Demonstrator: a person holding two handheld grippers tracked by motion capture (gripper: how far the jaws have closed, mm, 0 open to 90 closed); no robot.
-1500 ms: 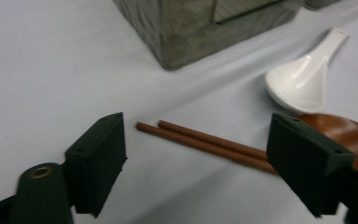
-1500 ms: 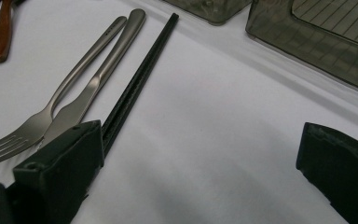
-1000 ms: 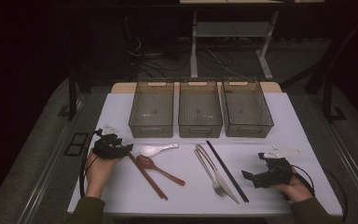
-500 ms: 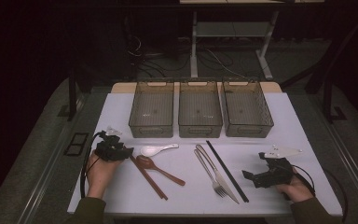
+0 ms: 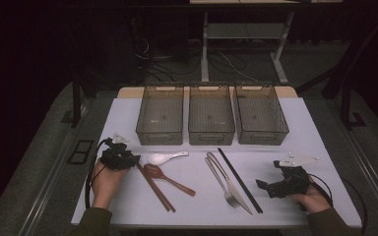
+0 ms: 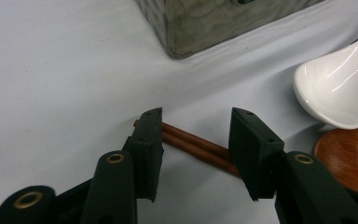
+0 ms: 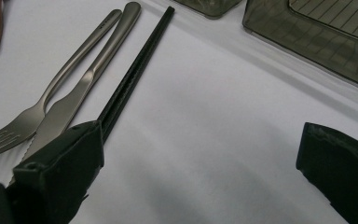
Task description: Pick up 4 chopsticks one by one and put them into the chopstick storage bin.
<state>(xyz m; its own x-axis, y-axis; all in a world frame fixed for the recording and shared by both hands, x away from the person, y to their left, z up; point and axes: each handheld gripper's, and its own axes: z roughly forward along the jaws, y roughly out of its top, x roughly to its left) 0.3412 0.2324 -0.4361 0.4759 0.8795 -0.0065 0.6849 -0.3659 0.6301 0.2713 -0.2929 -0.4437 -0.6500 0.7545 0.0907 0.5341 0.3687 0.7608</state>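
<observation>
The white table (image 5: 305,123) carries three grey bins (image 5: 210,114) in a row along its far edge, with bare surface toward both side edges. In front lie the black chopsticks (image 5: 239,179), knife (image 5: 229,183) and fork (image 5: 221,179). At the left, the brown chopsticks (image 6: 193,144) lie flat beside the wooden spoon (image 6: 349,158) and white spoon (image 6: 338,91). The left gripper (image 6: 196,149) straddles their far end, jaws just closing, not yet pressing. The right gripper (image 7: 200,163) rests spread wide over bare table near the right edge.
</observation>
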